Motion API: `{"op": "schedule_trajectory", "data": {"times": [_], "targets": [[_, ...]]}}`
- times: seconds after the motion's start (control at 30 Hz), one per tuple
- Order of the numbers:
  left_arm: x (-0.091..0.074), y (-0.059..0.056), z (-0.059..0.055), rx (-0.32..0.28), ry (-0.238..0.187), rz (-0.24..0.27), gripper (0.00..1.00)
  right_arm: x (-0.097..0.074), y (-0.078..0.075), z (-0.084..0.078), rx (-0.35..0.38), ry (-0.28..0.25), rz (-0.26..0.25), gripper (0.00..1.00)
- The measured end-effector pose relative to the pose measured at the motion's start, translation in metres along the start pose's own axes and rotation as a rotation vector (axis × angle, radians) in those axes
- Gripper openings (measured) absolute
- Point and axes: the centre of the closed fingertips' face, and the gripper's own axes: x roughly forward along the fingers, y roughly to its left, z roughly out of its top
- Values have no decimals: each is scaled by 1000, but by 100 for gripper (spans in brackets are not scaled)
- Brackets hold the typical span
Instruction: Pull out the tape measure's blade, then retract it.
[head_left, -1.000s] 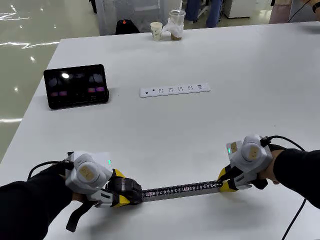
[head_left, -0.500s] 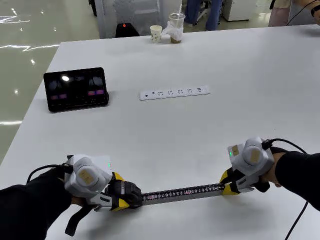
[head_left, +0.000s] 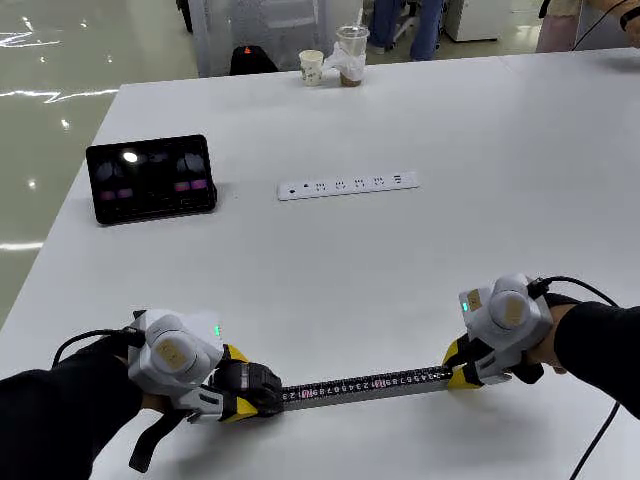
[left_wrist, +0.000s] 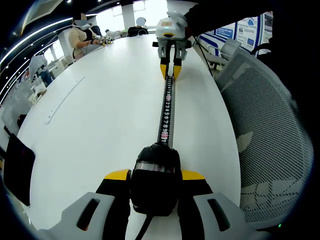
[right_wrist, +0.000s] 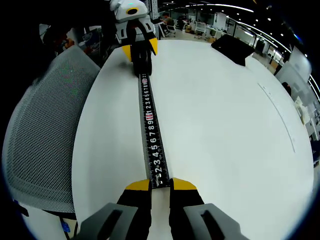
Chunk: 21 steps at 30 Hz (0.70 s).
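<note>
Near edge of the white table, head view: both my claws sit low at table level, facing each other and well apart

Left claw: jaws clamped on the black tape measure case, one yellow tip on each side of it. The case sits at the tabletop, close to the table's near left corner

Right claw: jaws brought together on the free end of the blade, which lies between the two yellow tips

Blade: drawn out, running straight from the mouth of the case across to my right claw, parallel to the near table edge. It is flat, with no sag or kink visible. Whether it touches the table along its length I cannot tell. The numerals face up. In the right gripper view they count away from my tips, 1 through 9, then a red-marked figure

Elsewhere on the table, all well clear of the blade:
- dark tablet, far left, propped up with its screen lit
- white power strip, mid-table, lying flat
- paper cup and clear plastic cup, side by side at the far edge

Left gripper view: grey mesh chair back just beside the table edge

My sleeves are black, and a black cable loops off the right claw
</note>
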Motion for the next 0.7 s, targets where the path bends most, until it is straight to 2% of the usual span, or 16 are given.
{"op": "schedule_trajectory", "data": {"times": [0.3,0.5,0.6,0.7], "targets": [[1,1,1,4,-6,14,31,0,0,1,10,1,-8,11],[1,1,1,28,17,18,31,2,0,1,-16,15,-13,12],[0,2,-2,40,43,20,31,2,0,1,-33,28,-16,12],[-2,2,-3,32,53,22,31,2,1,1,-29,31,-29,12]]}}
